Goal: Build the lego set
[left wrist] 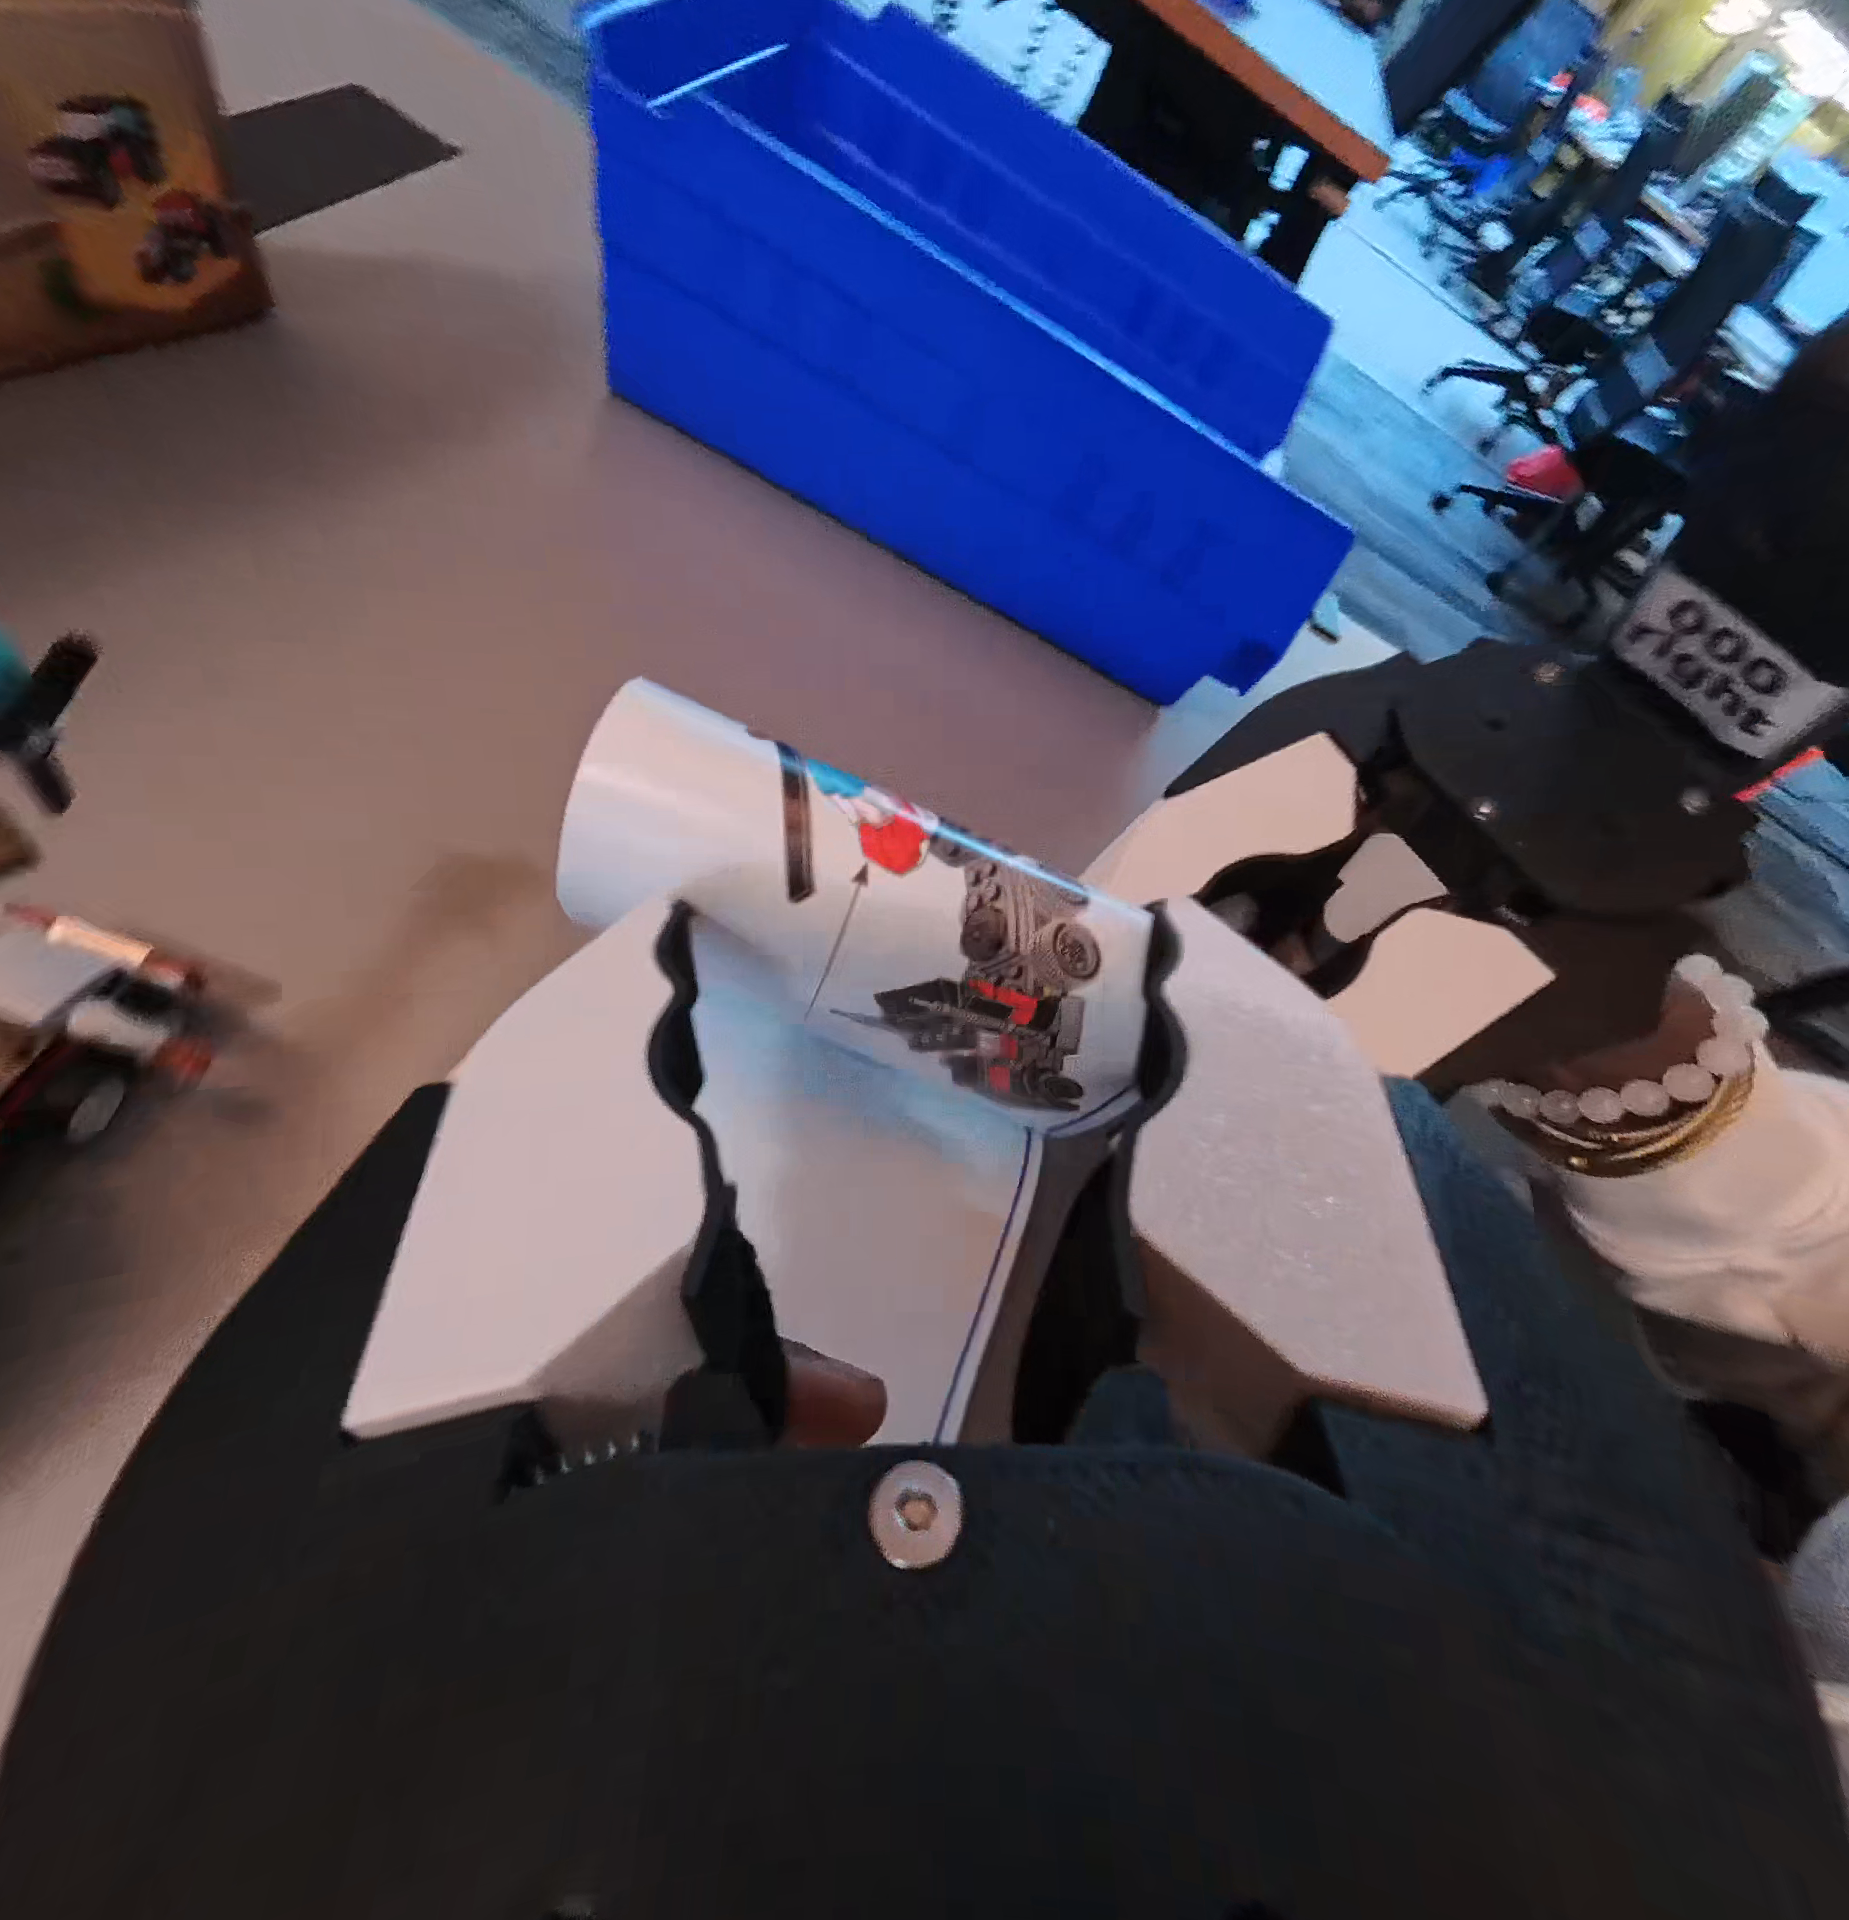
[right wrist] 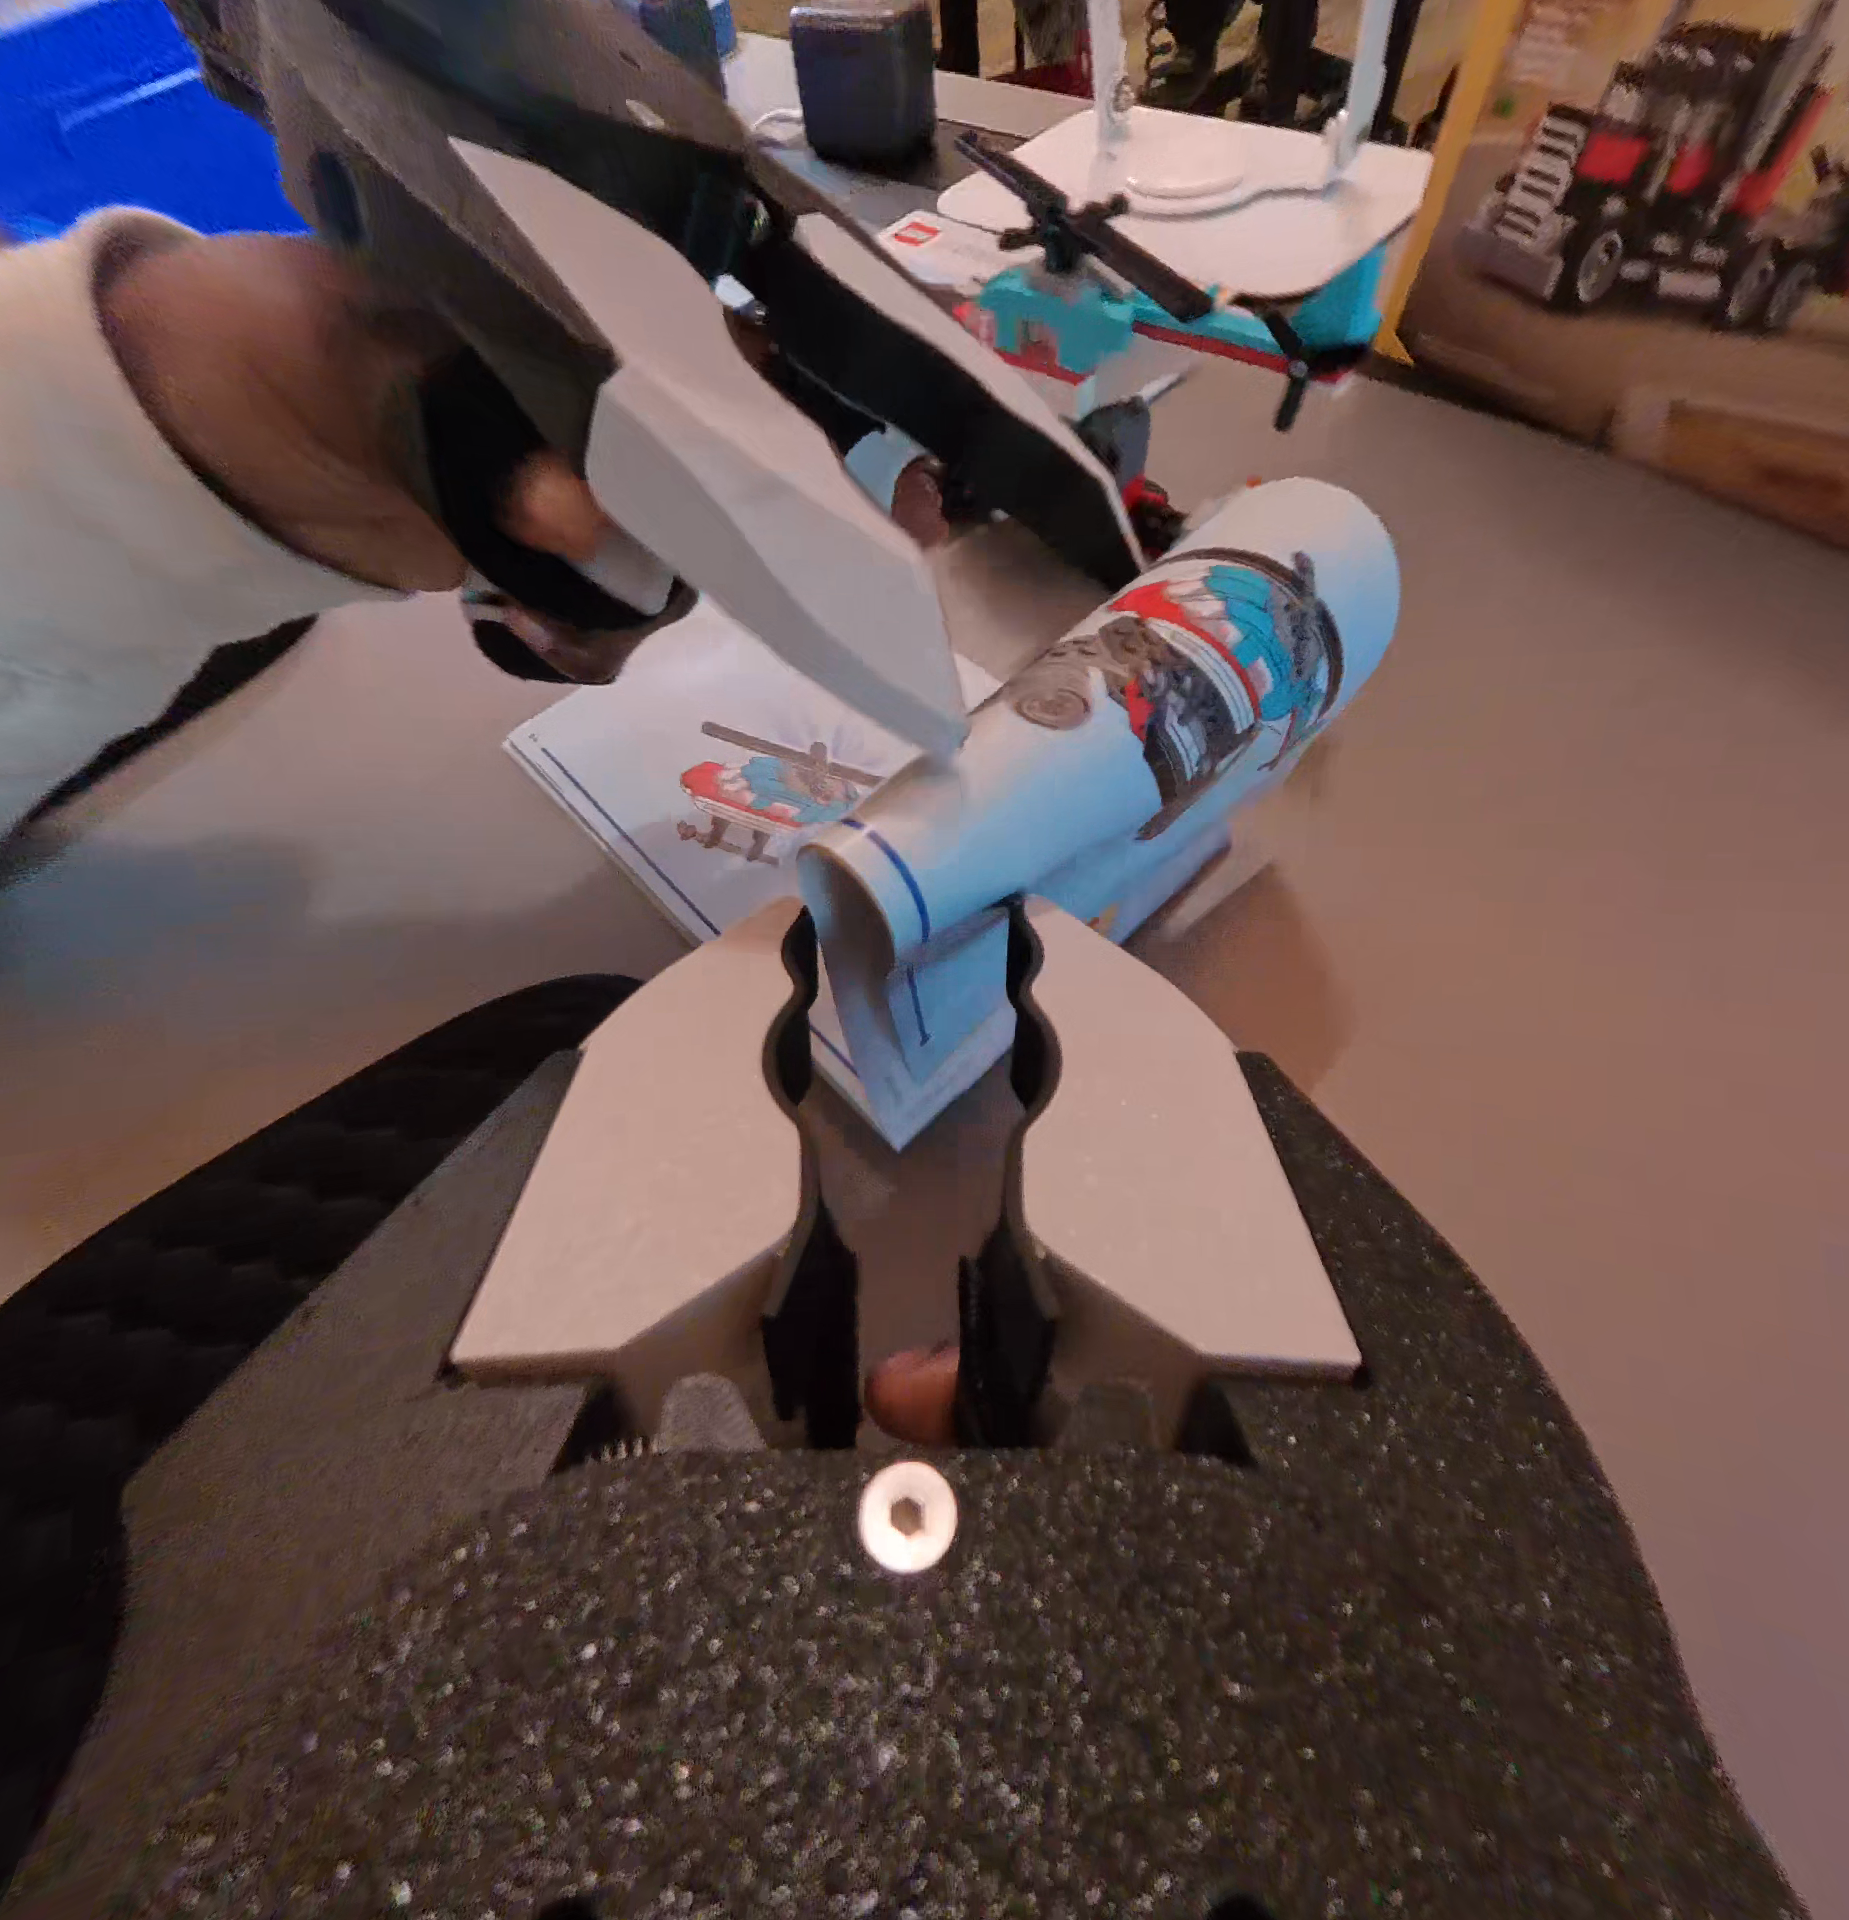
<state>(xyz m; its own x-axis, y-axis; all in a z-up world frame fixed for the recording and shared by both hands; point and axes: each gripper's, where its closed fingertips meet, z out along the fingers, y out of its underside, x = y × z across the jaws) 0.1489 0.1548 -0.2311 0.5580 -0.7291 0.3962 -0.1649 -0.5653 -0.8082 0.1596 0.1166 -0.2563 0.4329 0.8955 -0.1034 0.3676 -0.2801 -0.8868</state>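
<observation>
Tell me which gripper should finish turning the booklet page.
Right. The right gripper has the page's curled edge between its fingers, though a firm pinch isn't clear. The left gripper is wide open, one fingertip only touching the page from above.

Right tool [right wrist: 912,971] at curled page of instruction booklet [right wrist: 691,800].

Booklet lies open on the surface [right wrist: 1522,1039]; one page [right wrist: 1107,748] curls upward, its near corner between the right tool's parted jaws. Left tool [right wrist: 930,717], hand-held, touches the curl from above. Beyond the booklet stand a teal lego helicopter [right wrist: 1086,312] and a truck-printed box [right wrist: 1668,208].
</observation>
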